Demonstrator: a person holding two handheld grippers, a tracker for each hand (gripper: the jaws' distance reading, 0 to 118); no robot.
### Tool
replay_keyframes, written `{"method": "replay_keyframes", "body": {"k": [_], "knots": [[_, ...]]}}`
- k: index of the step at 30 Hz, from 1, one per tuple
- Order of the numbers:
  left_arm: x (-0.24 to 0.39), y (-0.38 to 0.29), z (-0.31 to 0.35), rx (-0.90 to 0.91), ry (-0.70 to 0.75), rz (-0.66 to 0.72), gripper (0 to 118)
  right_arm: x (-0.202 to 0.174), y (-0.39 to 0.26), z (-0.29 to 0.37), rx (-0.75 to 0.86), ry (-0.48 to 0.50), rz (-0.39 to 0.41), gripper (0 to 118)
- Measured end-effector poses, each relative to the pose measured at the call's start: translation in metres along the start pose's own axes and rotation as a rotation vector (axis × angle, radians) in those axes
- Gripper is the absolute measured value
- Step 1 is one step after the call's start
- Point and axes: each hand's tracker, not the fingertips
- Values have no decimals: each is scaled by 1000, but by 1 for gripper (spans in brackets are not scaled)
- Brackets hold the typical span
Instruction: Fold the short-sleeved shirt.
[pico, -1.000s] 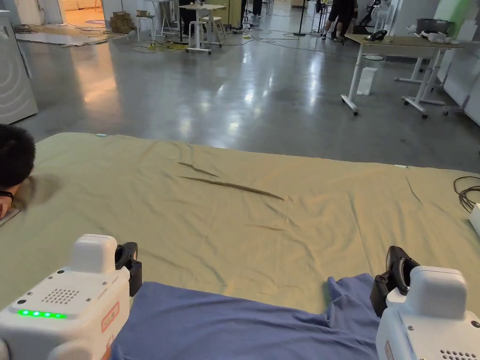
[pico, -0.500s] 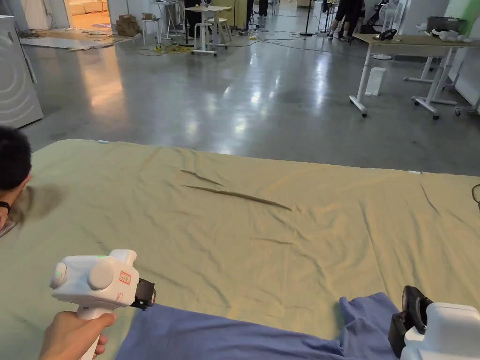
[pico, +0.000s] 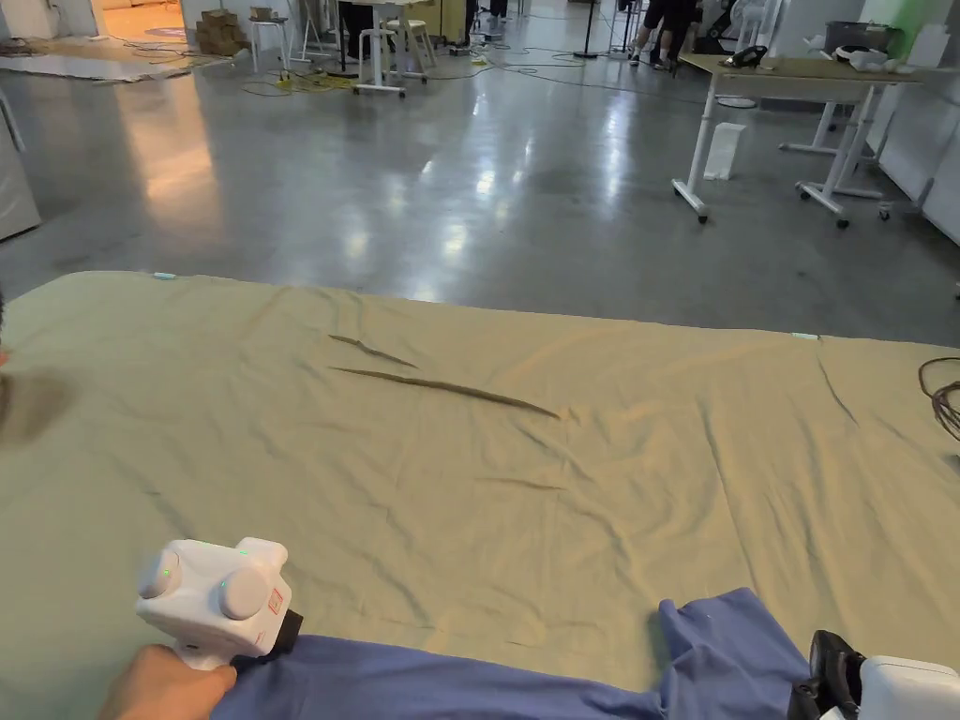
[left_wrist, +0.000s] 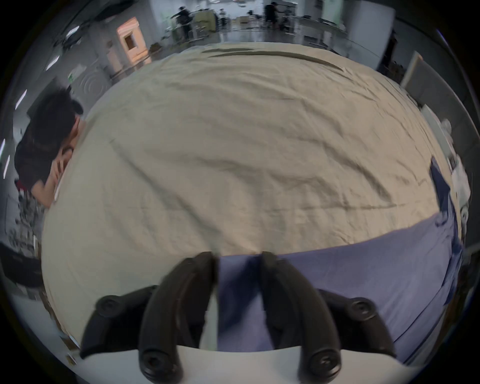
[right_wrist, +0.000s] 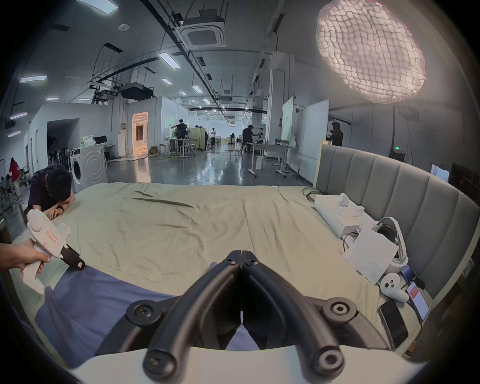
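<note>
The blue short-sleeved shirt (pico: 487, 680) is spread along the bottom edge of the head view, on the olive bed sheet (pico: 487, 450), with most of it cut off by the frame. No finished fold is seen; a raised, bunched bit of fabric is seen at lower right, just left of the right gripper (pico: 825, 689).

The left gripper (left_wrist: 237, 259) is held by a hand (pico: 164, 689) at lower left of the head view, tip down at the shirt's far edge. In the left gripper view its jaws are parted by a narrow gap, with blue cloth seen between them; a bite on the fabric cannot be confirmed.

In the right gripper view the right gripper's jaws are seen closed, tips touching, in the lower centre. Blue fabric is seen beneath and just behind the tips; whether any cloth is pinched cannot be told.

Task judged as early: shirt laid out, edge being taken up, folding itself still to be done. Sleeves and body folds are all left, as far as can be shown.

A person (right_wrist: 52, 189) is seen leaning on the bed at mid left of the right gripper view.
</note>
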Motion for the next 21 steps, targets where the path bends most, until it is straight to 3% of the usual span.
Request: {"method": "replay_keyframes", "body": {"k": [2,3,4,9,14,21], "knots": [[10,-2,3,-4,10,-61,22,3,-2,-4,-20,-3,-9,0],[12,-3,3,-5,5,-66,8,6,-3,-6,-30,-4,-15,0],[12,-4,5,2,7,-62,5,10,-3,-9,-42,-5,-27,0],[-6,-14,28,89,-64,8,4,45,8,-34,-156,-17,-64,0],[-17,-27,70,231,-106,43,4,85,19,-102,-447,-9,-58,0],[-18,-44,99,315,-106,56,4,100,-6,-189,-750,71,-33,62]]}}
